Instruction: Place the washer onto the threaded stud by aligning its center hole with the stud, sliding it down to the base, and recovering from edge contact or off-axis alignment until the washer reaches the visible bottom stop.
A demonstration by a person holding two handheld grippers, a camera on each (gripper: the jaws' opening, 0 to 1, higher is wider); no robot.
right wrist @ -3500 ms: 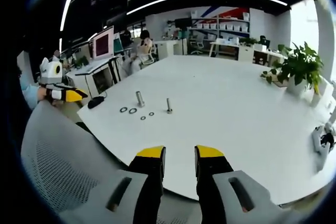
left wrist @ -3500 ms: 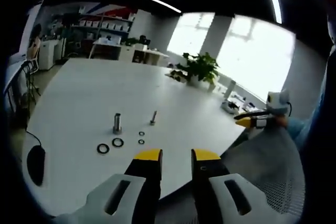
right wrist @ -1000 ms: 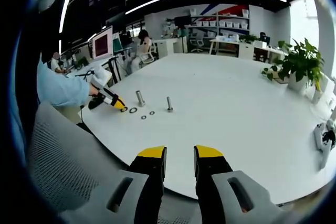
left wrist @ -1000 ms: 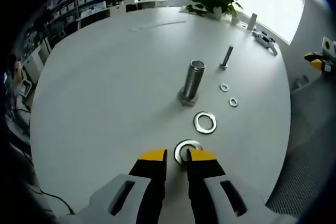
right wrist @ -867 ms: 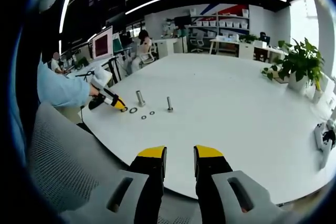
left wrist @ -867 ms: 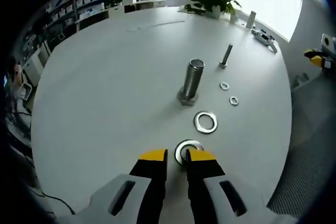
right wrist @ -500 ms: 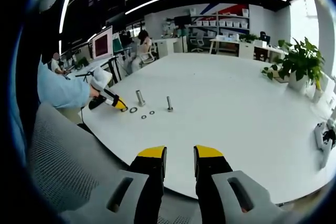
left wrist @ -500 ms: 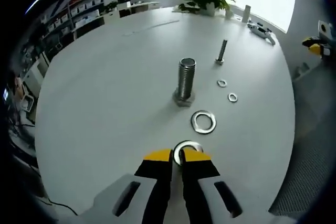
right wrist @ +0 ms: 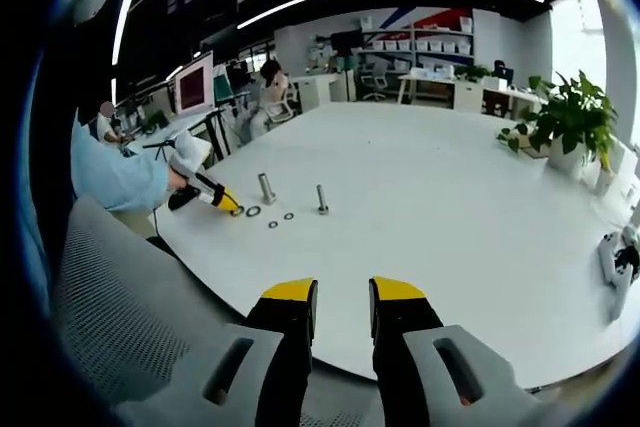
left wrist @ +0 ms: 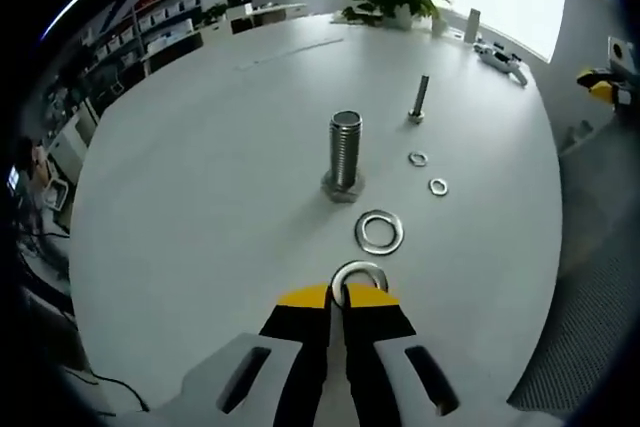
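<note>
left gripper view: left gripper has its yellow tips pinched onto the near rim of a large washer that lies flat on the white table. jaws look clamped on that rim, washer not lifted as far as i can tell. a second large washer lies just beyond it, flat. the big threaded stud stands upright on its hex base, beyond that second washer and slightly to the left of the jaw line. so the key relation: the stud is straight ahead of the tips, a bit left, axis vertical, while the held washer's hole axis is also vertical. my read: lift, carry forward over the spare washer, centre the hole over the stud top, drop. gripped by the edge, so the washer may tilt and catch the threads. two small washers and a thin bolt sit further right, well apart from the big stud.

right gripper view: right gripper has its jaws parted with nothing between them, hanging off the table edge over a mesh chair back, well apart from the parts. the left gripper shows here at the washers, just beside the stud, held by a person's hand with a light blue sleeve. left hand is clearly the nearer one, right is idle.
</note>
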